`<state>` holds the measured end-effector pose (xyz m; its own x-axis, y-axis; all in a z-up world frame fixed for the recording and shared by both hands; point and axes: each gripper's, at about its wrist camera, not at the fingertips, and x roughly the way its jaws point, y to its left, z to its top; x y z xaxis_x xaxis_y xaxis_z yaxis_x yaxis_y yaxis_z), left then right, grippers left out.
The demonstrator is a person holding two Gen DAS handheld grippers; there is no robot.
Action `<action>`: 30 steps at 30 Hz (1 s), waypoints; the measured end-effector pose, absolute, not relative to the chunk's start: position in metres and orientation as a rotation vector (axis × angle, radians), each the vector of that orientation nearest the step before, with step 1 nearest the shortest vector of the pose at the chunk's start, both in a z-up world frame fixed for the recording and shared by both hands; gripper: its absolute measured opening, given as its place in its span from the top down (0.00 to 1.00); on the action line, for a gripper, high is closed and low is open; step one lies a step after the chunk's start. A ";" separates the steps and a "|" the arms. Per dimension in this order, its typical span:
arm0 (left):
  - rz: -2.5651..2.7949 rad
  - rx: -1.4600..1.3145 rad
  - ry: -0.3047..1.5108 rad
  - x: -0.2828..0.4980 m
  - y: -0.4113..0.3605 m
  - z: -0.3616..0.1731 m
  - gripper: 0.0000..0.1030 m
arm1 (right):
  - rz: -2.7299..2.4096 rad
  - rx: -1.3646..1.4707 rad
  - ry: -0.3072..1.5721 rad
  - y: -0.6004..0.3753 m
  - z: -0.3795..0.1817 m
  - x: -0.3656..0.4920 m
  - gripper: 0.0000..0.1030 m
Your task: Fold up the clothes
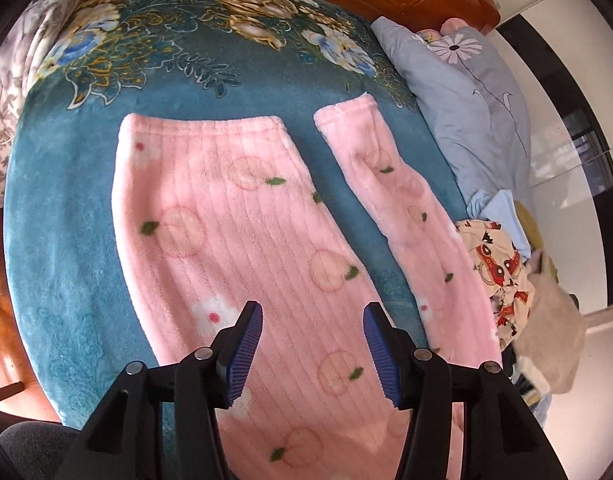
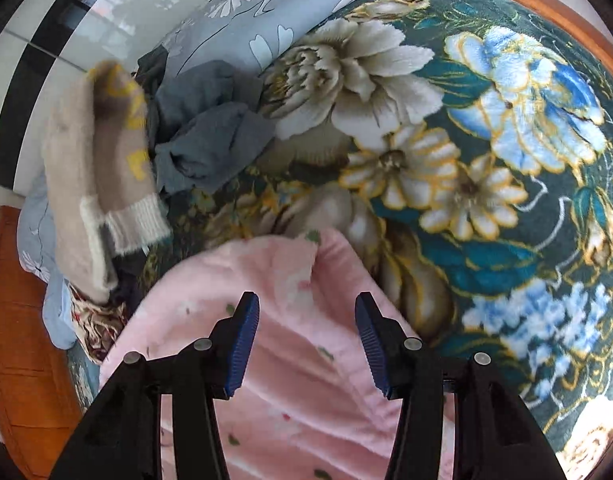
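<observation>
open left tool (image 1: 313, 316), fluffy pink garment (image 1: 234, 216) flat, ribbed, flower-printed

Left gripper (image 1: 313, 322), black arms, ribbed blue pads, silver pins; right gripper (image 2: 307, 314) alike

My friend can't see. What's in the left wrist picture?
Fluffy pink pajama pants lie flat on a teal flowered blanket. The open left gripper hovers above them, holding nothing. A clothes pile sits at the right.
</observation>
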<state>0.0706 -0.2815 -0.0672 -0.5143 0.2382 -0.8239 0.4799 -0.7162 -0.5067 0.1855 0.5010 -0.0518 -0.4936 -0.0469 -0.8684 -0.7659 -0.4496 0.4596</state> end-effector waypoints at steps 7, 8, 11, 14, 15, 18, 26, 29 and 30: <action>-2.295 1.435 1.152 0.080 -0.290 -0.071 0.45 | 1.994 -1.255 1.483 0.502 -0.078 0.156 0.50; -2.296 1.431 1.151 0.081 -0.291 -0.070 0.45 | 2.000 -1.249 1.475 0.504 -0.080 0.153 0.50; -2.298 1.429 1.143 0.082 -0.290 -0.068 0.45 | 1.957 -1.198 1.525 0.514 -0.085 0.150 0.52; -2.301 1.438 1.128 0.082 -0.289 -0.067 0.45 | 1.916 -1.194 1.539 0.519 -0.088 0.146 0.80; -2.299 1.442 1.122 0.082 -0.289 -0.067 0.45 | 1.912 -1.235 1.486 0.517 -0.087 0.143 0.91; -2.297 1.453 1.117 0.083 -0.289 -0.067 0.45 | 1.939 -1.306 1.361 0.510 -0.077 0.140 0.92; -2.298 1.461 1.139 0.084 -0.291 -0.068 0.45 | 1.855 -1.181 1.205 0.551 -0.054 0.159 0.93; -2.297 1.469 1.146 0.084 -0.292 -0.068 0.45 | 1.879 -1.235 1.122 0.541 -0.055 0.150 0.93; -2.296 1.471 1.148 0.084 -0.293 -0.068 0.45 | 1.900 -1.260 1.102 0.536 -0.055 0.145 0.92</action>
<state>0.0843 -0.2927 -0.0682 -0.4931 0.2411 -0.8359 0.5241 -0.6846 -0.5066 0.1455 0.5355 -0.0551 -0.3697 0.0354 -0.9285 -0.8234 -0.4754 0.3098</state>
